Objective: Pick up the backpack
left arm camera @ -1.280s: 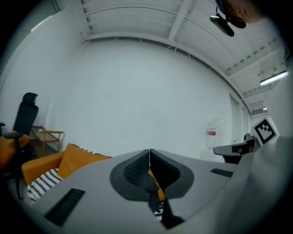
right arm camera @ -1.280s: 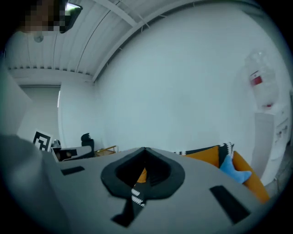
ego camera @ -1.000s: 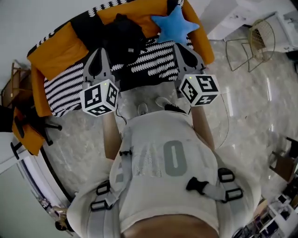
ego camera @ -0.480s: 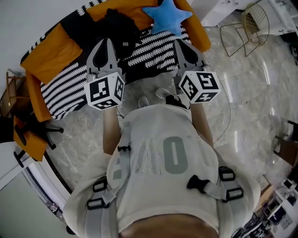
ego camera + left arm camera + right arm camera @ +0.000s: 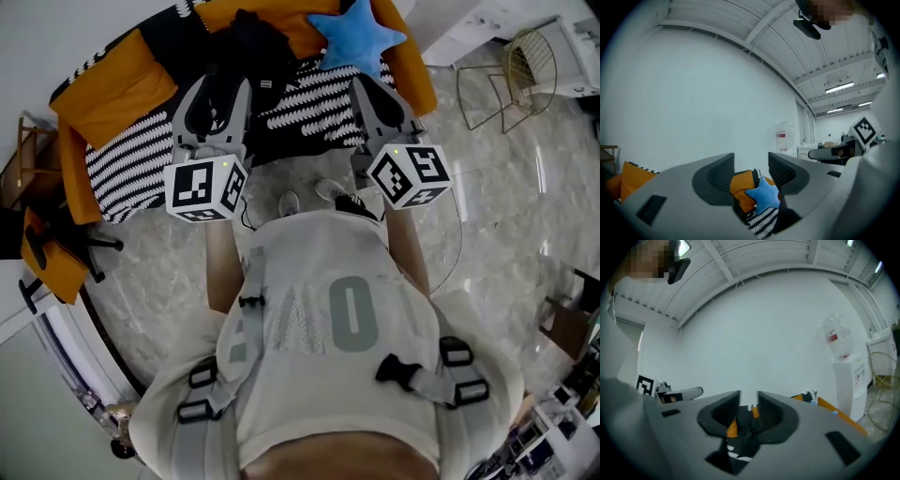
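Orange sofa (image 5: 103, 89), black backpack (image 5: 251, 52) on it

The person wears a cream shirt (image 5: 300, 272) with a big grey ring shape (image 5: 349, 319) on the front. Grey straps (image 5: 232, 352) run over the shirt, with black clips (image 5: 397, 373) on them. Small pale shoes (image 5: 288, 208) peek out past the shirt's top edge. The left gripper (image 5: 220, 89) and the right gripper (image 5: 368, 89) are grey, with dark ribbed pads inside the jaws. Each one has a white cube with black squares, the left cube (image 5: 202, 187) and the right cube (image 5: 410, 175), with a tiny green light on it. Both pairs of jaws have just been opening, with nothing between them.
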The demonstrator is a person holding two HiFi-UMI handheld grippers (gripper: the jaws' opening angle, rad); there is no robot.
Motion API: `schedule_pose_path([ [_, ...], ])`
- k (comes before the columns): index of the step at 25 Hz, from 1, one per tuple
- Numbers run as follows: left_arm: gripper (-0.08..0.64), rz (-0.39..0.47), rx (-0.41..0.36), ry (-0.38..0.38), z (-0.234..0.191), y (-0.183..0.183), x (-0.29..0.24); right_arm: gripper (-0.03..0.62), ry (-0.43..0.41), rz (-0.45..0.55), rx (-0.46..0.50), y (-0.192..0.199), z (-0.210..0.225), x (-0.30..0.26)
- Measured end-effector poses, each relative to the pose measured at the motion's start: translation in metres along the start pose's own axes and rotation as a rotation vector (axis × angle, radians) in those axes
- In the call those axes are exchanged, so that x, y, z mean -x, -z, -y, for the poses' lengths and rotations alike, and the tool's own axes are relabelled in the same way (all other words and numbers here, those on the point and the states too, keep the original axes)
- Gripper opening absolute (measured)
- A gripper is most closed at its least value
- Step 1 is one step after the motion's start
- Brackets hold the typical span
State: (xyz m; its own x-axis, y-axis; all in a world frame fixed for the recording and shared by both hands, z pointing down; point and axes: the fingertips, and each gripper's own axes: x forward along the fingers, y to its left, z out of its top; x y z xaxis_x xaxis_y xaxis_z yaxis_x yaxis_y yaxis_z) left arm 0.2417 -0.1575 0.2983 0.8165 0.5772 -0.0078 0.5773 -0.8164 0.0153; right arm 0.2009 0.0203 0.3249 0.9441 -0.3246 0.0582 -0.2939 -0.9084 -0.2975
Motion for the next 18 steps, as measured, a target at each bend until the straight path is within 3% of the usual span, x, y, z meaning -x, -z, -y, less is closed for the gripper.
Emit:
schedule_pose_path([
  [1, 0.235, 0.012, 0.005, -0.005, -0.003, -0.001, 0.003, 0.206, -0.037, -0.004, -0.038, 0.002, -0.005, -0.004],
  [2, 0.279, 0.023, 0.009, -0.013, -0.006, -0.002, 0.004, 0.294, -0.068, -0.002, -0.084, 0.001, -0.008, -0.007],
  [4, 0.325, 0.035, 0.016, -0.039, -0.012, -0.005, 0.004, 0.358, -0.087, 0.024, -0.151, -0.005, -0.006, -0.013],
  [11, 0.341, 0.041, 0.049, -0.110, -0.048, 0.000, 0.008, 0.365, -0.078, -0.004, -0.178, 0.002, 0.001, -0.042],
  [16, 0.341, 0.053, 0.166, -0.158, -0.087, 0.009, 0.010, 0.365, -0.086, -0.028, -0.161, 0.012, -0.005, -0.066],
  [18, 0.341, 0.039, 0.177, -0.151, -0.102, 0.017, 0.006, 0.365, -0.093, -0.041, -0.151, 0.019, -0.008, -0.079],
])
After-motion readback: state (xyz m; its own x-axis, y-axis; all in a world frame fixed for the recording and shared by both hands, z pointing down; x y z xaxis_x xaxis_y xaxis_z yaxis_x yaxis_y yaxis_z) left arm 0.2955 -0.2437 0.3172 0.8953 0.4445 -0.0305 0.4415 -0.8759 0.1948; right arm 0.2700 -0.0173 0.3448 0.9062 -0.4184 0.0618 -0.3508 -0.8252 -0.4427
